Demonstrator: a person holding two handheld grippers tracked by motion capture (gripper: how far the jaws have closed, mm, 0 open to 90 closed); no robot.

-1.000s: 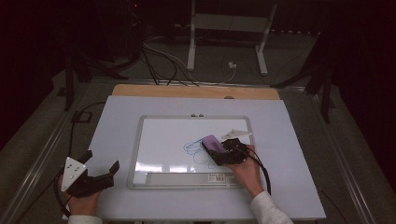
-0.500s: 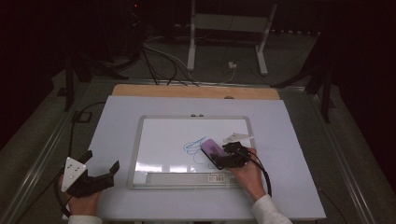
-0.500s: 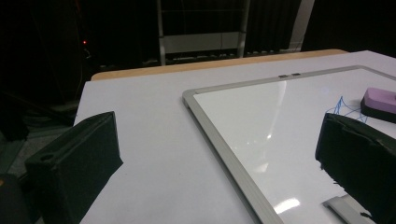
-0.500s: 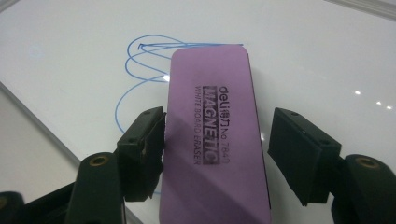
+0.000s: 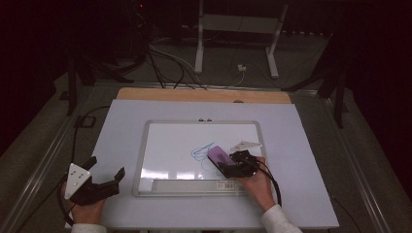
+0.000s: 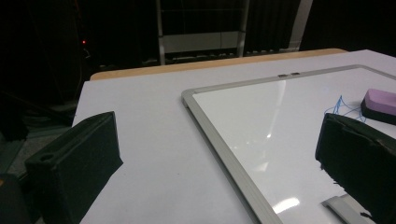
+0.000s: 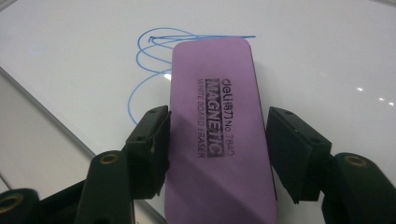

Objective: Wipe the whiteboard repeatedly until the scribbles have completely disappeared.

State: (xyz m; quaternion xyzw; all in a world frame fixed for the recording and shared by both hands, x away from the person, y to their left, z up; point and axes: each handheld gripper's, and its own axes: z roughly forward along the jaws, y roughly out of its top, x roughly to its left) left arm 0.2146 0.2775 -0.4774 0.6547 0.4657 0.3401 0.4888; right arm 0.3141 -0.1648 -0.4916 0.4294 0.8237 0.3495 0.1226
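Barely anything has shifted vs. the earlier high-view frames: right tongs [image 5: 224, 165] w/ the purple eraser [image 5: 218, 156] sit on the same patch of the whiteboard [image 5: 167, 145], over the blue scribble [image 5: 200, 151]; left tongs [image 5: 106, 171] stay parked on the counter [image 5: 301, 145] off the board's left edge; right jaws have just been closing a little, eraser between them.

Key relation: eraser lies straight ahead of the right tongs, long axis running along the jaws' own line, far end pointing at the scribble; in the right gripper view the eraser [image 7: 219, 126] covers the loops' right part, w/ the rest of the blue scribble [image 7: 147, 60] bare to its left and beyond its far end; so the wipe probably has to go that way. Right hand is by far the nearer one; left tongs are well apart from it.

Right tongs: partly closed across the eraser's short width; left pad touches its side, right pad looks just off it, a thin gap showing; can't tell if it's a firm clamp. Eraser lies flat on the board.

Left tongs [image 6: 210, 154]: jaws wide apart, nothing between, aimed across the board's left frame.
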